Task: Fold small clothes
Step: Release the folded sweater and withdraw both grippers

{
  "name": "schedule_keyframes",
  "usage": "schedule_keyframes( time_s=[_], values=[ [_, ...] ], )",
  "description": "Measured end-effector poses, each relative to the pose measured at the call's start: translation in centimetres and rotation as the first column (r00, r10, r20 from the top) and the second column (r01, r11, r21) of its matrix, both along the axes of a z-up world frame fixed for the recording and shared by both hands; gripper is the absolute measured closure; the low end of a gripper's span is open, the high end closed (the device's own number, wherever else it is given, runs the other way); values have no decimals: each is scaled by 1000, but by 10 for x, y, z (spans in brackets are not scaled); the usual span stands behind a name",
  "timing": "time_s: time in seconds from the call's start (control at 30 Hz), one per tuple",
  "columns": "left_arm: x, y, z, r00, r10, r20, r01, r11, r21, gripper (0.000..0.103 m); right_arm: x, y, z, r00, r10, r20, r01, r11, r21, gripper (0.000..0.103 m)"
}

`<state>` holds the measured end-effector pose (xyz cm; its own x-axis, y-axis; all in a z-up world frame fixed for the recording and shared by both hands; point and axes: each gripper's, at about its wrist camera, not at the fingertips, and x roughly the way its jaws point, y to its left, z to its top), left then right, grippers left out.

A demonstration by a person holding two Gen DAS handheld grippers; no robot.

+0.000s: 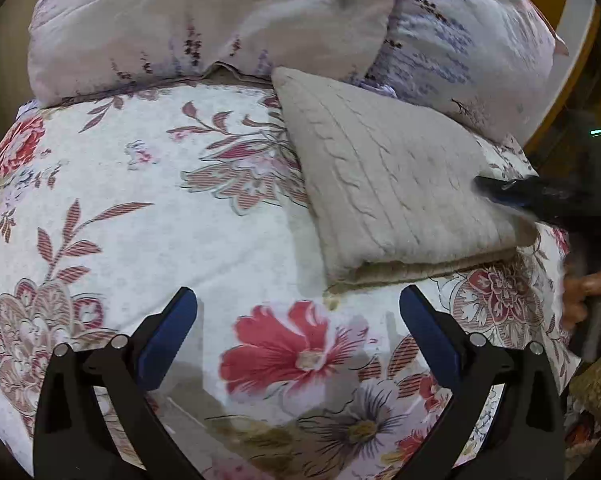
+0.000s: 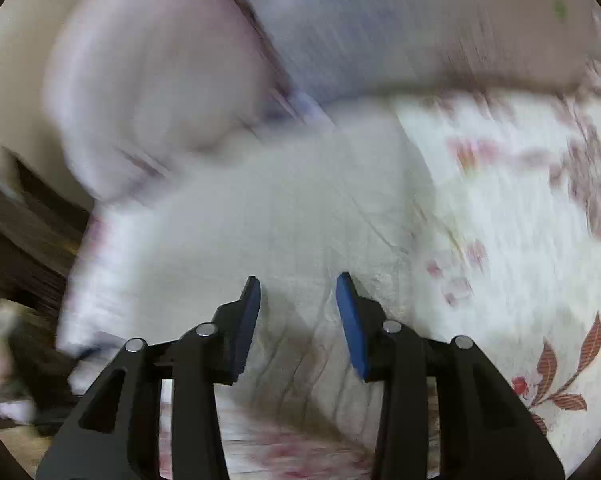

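A beige cable-knit garment lies folded into a rectangle on the floral bed sheet, at the right of the left wrist view. My left gripper is open and empty, hovering over the sheet just in front of the garment's near edge. My right gripper comes in from the right, its tips over the garment's right side. In the blurred right wrist view the right gripper is open and empty above the pale knit garment.
Two lilac-patterned pillows lie at the head of the bed behind the garment. A yellow wooden frame stands at the far right. The bed's edge and dark floor show at the left of the right wrist view.
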<state>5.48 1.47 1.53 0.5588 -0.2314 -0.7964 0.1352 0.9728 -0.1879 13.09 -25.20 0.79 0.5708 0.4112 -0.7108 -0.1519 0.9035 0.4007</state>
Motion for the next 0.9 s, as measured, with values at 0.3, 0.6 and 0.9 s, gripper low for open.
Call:
schedule_keyframes(
  time_s=[0.3, 0.6, 0.9],
  values=[
    [4, -26, -11, 1000, 6, -4, -5, 996, 83, 2, -89, -4, 23, 975, -142, 168, 170, 972, -162, 1],
    [3, -37, -20, 1000, -3, 18, -1, 980, 197, 2, -98, 31, -26, 993, -112, 38, 118, 927, -357, 1],
    [3, -35, -20, 1000, 6, 16, -9, 980, 197, 2, -97, 33, -28, 993, -111, 44, 120, 922, -368, 1]
  ],
)
